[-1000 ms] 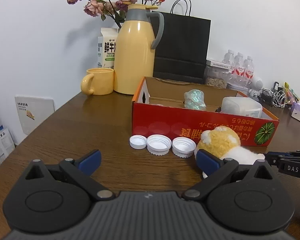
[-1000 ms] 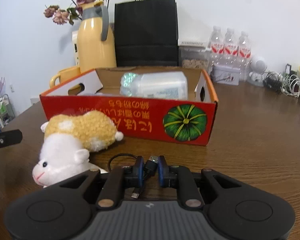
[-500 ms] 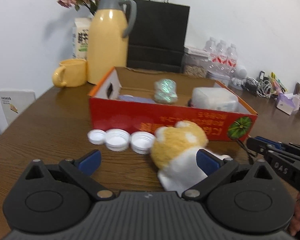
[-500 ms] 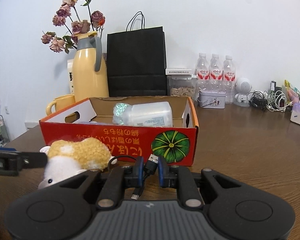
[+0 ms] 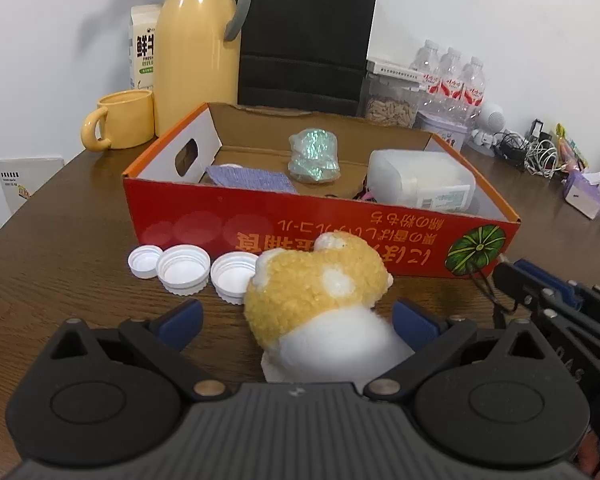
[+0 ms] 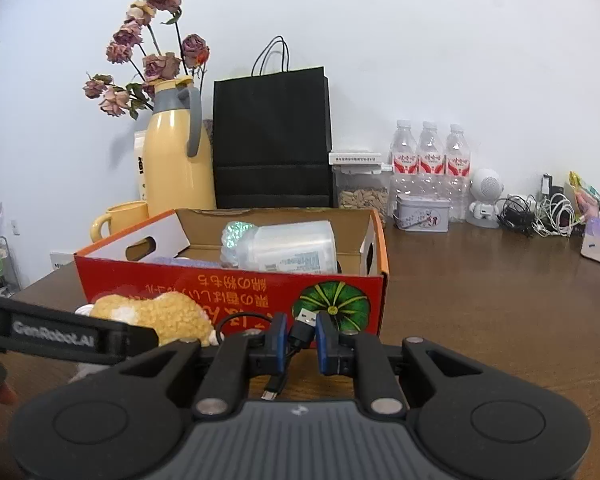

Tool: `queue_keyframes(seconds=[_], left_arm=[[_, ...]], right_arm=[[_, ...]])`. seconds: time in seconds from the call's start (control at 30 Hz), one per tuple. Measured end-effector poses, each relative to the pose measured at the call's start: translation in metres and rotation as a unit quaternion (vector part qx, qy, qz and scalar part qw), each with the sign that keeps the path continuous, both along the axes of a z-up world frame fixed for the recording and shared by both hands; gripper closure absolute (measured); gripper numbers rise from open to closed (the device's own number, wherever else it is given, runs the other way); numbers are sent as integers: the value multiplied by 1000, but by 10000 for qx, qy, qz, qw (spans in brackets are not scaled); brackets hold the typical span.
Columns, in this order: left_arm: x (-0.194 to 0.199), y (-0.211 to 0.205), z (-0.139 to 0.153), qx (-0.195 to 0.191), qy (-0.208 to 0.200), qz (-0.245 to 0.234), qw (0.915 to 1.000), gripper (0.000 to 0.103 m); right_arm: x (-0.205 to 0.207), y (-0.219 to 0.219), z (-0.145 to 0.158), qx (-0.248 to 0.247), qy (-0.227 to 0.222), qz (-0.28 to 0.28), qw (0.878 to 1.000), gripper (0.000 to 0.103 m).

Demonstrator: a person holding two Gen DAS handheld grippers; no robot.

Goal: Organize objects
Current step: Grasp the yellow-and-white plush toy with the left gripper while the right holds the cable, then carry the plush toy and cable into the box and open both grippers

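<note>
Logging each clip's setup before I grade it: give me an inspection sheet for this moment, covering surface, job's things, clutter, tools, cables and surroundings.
Surface: brown wooden table, bare in front.
Job's things: red cardboard box holding a plastic container, a shiny wrapped lump and a purple cloth; plush toy and three white caps lie on the table before the box.
Clutter: yellow jug, mug, black bag, water bottles.
Tools: left tool open around the plush toy; right tool shut on a USB cable.
Cables: tangle of cords at the far right.
Surroundings: white wall, dried flowers.
</note>
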State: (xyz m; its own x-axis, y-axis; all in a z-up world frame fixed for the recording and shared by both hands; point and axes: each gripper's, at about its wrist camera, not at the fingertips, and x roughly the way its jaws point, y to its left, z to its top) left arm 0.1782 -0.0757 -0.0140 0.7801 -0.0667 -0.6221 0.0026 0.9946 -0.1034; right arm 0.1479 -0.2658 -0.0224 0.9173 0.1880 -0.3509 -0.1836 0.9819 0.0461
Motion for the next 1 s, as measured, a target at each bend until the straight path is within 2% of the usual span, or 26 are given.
queue_keyframes(seconds=[0.2, 0.43, 1.0], left_arm=[[4, -6, -4, -117, 167, -57, 9998, 25], [1, -3, 0, -321, 126, 124, 9993, 40], [-18, 14, 24, -538, -270, -14, 9982, 42]], right_arm=[[-3, -2, 2, 45, -68, 113, 9999, 89], [-5, 0, 1, 59, -74, 163, 9998, 89], [-11, 5, 3, -38, -222, 163, 9996, 89]])
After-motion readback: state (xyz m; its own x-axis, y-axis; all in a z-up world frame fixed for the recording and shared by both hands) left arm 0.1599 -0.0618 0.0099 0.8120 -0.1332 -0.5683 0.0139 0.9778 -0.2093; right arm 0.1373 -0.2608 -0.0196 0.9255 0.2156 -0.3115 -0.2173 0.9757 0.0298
